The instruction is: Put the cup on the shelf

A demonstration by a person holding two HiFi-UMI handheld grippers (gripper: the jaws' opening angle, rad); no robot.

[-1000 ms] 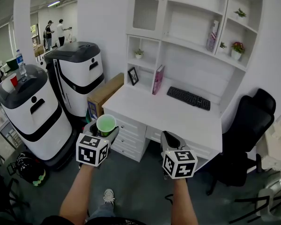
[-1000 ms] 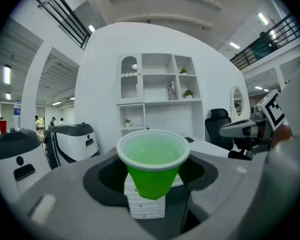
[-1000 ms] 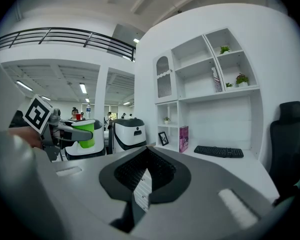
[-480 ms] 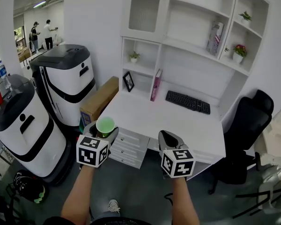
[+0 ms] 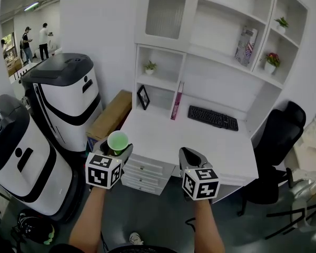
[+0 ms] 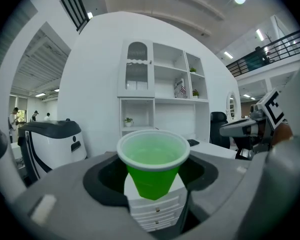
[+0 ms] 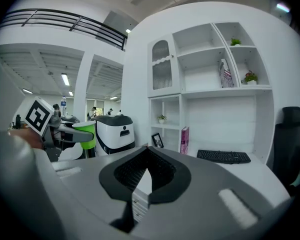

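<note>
Left gripper view has my left hand-held gripper [image 6: 152,189] clamped on the green cup [image 6: 152,159], upright, short of the bench [image 5: 200,136] — I'd worry its thin wall buckles or tips reaching the shelf [image 5: 157,81]. Right hand-held gripper [image 7: 146,151] pinched together, empty.

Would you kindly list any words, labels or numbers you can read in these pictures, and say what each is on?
No text is legible anywhere.
pink book: spine print too small to read.
packet, upper right: print blurred.
cup: plain green, no label visible.
left gripper and right gripper cubes: square markers only, no letters.
</note>
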